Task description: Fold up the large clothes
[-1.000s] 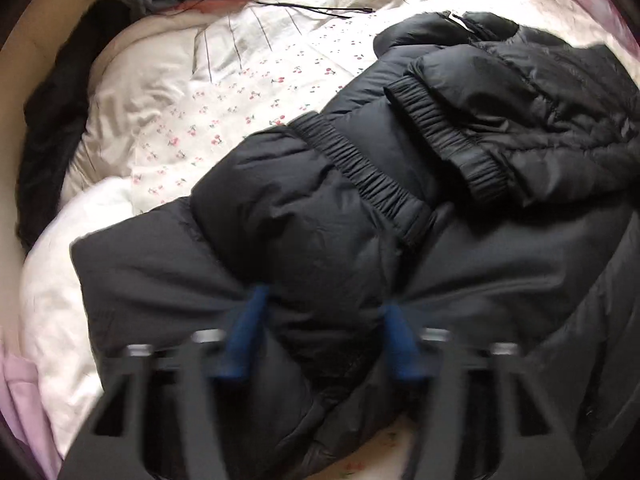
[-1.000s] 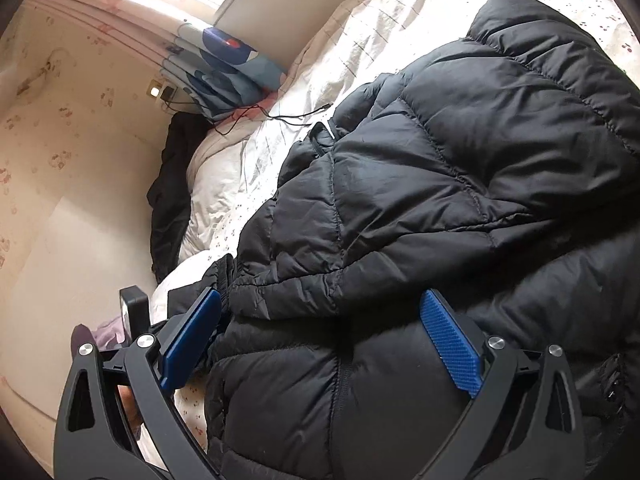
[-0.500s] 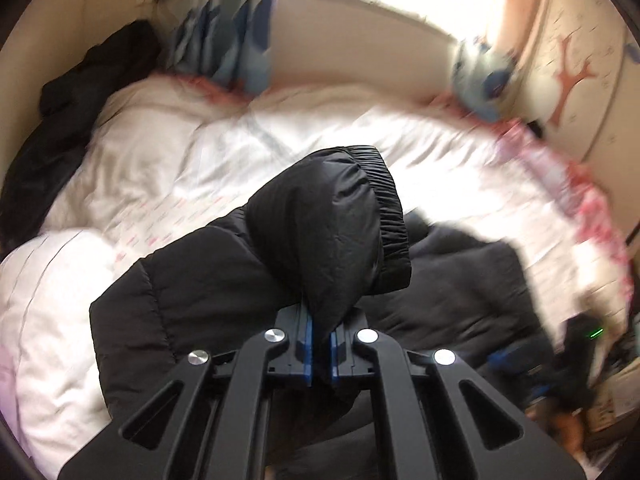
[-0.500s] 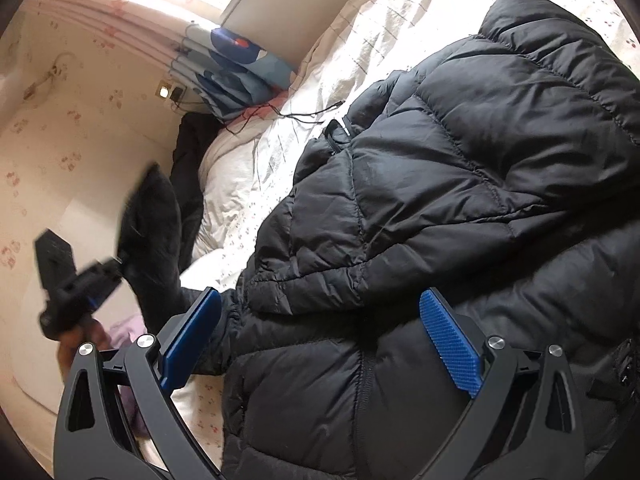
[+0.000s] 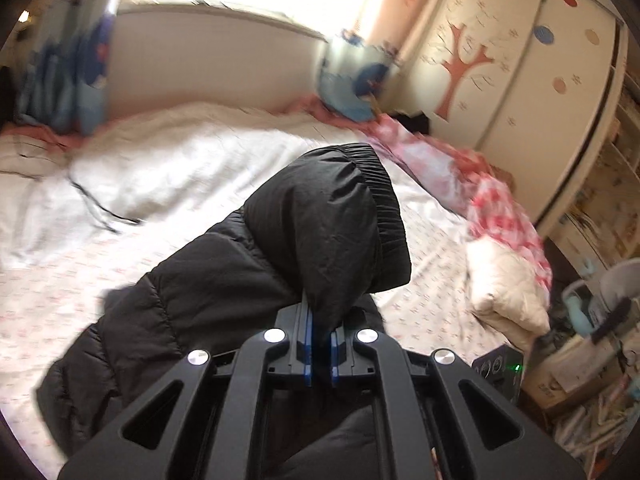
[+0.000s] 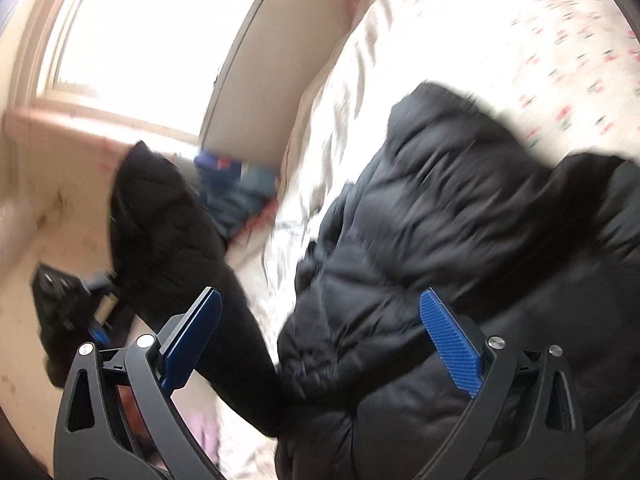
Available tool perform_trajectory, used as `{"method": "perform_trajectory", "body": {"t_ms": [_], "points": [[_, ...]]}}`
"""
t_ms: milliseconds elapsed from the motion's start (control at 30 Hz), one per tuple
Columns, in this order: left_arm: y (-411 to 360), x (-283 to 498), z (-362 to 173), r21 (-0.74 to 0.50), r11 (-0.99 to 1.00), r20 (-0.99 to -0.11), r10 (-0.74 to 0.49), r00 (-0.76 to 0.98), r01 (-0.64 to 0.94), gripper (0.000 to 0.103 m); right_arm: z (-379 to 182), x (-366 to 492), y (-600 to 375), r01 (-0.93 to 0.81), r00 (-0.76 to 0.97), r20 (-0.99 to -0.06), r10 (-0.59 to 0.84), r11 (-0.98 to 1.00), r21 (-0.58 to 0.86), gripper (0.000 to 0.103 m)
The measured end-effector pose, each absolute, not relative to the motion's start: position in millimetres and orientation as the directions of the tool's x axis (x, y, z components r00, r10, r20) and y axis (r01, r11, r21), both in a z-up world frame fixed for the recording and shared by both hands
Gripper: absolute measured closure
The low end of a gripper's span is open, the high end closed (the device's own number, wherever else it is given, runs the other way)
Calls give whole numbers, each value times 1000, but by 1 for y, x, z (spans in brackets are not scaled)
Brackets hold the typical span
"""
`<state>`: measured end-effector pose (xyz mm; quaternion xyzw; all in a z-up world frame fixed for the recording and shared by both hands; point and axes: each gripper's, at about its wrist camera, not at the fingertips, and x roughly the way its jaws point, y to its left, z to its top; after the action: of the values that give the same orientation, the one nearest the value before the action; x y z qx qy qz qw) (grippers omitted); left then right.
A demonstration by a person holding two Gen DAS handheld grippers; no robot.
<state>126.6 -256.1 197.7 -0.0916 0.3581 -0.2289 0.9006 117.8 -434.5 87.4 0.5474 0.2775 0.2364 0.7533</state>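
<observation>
A black puffer jacket (image 6: 460, 248) lies spread on the bed. Its sleeve (image 5: 328, 232), ending in an elastic cuff (image 5: 388, 208), is lifted off the bed, and my left gripper (image 5: 319, 344) is shut on the sleeve's fabric just behind the cuff. From the right wrist view the raised sleeve (image 6: 168, 232) hangs at the left with the left gripper (image 6: 94, 292) beside it. My right gripper (image 6: 320, 340) is open above the jacket's body, with nothing pressed between its blue pads (image 6: 452, 344).
The bed (image 5: 180, 184) has a white flowered sheet, a white duvet, a pink patterned blanket (image 5: 492, 200) and a pillow (image 5: 508, 284) at the right. A window, blue curtains (image 5: 68, 72) and a wardrobe (image 5: 532, 56) stand behind. Clutter fills the floor at the right.
My left gripper shut on the sleeve, lifted it off the jacket and swung it up and to the right. The right gripper moved sideways and rolled, staying open over the jacket.
</observation>
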Motion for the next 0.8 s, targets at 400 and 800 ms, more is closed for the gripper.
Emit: {"method": "perform_trajectory", "body": {"t_ms": [400, 800], "points": [[-325, 160, 51, -418, 829, -733, -550, 401, 371, 93, 41, 144, -472, 69, 712, -107, 694, 83, 994, 7], [-284, 95, 72, -313, 868, -745, -477, 467, 386, 19, 37, 169, -461, 44, 665, -126, 736, 130, 991, 7]]}}
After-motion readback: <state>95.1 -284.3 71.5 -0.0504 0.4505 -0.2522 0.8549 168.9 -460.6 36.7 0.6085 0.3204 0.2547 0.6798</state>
